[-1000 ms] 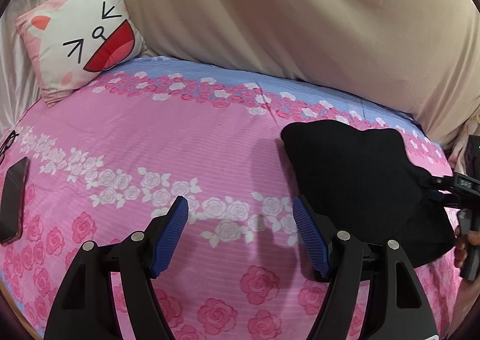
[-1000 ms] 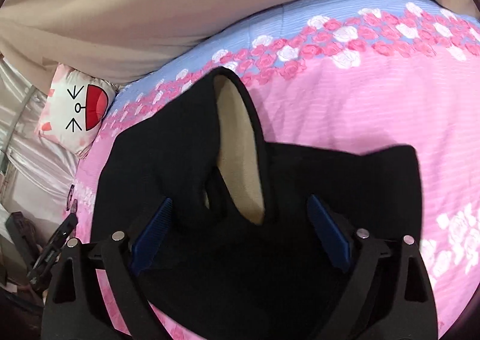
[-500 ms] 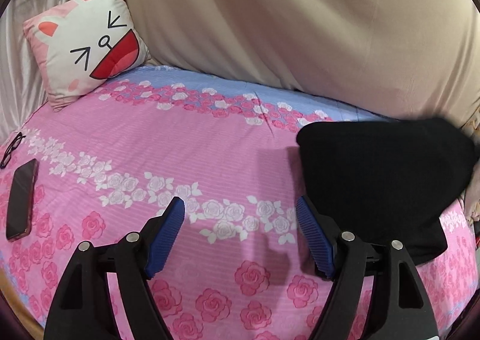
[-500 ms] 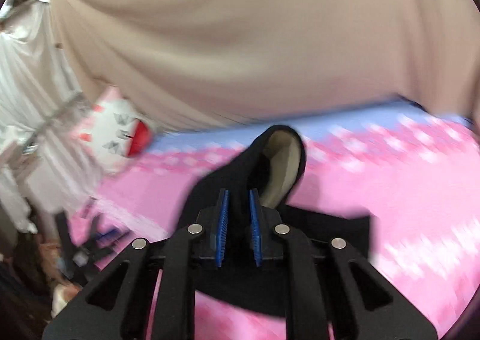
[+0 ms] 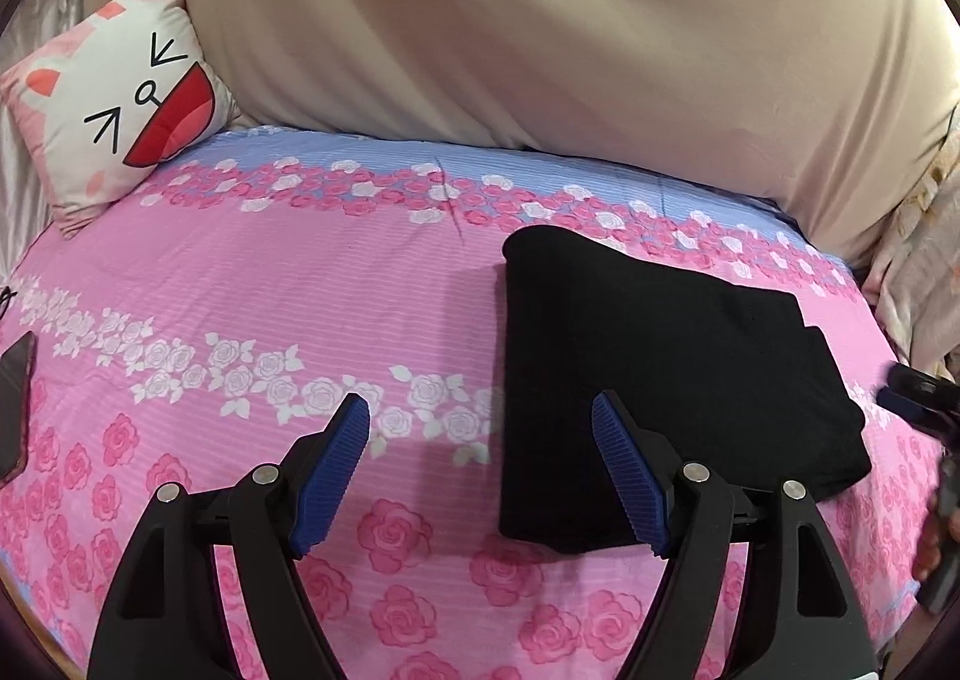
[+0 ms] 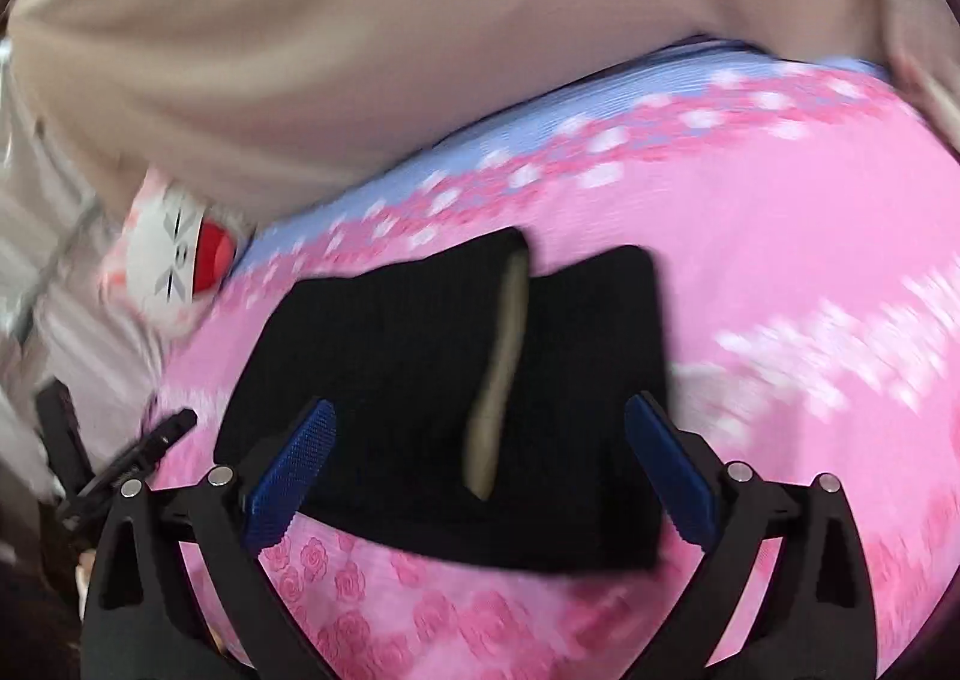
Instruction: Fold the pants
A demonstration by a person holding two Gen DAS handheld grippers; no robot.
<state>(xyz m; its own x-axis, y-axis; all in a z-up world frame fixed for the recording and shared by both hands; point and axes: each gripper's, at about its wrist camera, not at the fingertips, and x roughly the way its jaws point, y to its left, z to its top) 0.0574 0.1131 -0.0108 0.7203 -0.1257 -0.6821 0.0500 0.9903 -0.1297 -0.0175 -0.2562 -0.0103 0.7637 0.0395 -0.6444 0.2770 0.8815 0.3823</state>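
The black pants [image 5: 660,356] lie folded into a rough rectangle on the right part of the pink rose bedsheet [image 5: 300,290]. My left gripper [image 5: 480,410] is open over the sheet, with nothing between its blue pads; its right finger overlaps the pants' near left corner. In the blurred right wrist view, my right gripper [image 6: 483,407] hovers above the pants [image 6: 390,356], its jaws opening wide and the pads off the cloth. A beige strip of lining [image 6: 501,374] shows along a fold. The right gripper [image 5: 918,404] also peeks in at the far right of the left wrist view.
A cat-face pillow [image 5: 114,104] leans at the back left. A dark phone [image 5: 15,398] lies at the sheet's left edge. A beige draped cloth [image 5: 540,20] walls off the back. Pale fabric [image 5: 918,272] piles at the right edge.
Half a second ago the right gripper was shut on a raised fold of the pants; now it stands open and the pants lie flat. Both views have shifted over the bed.
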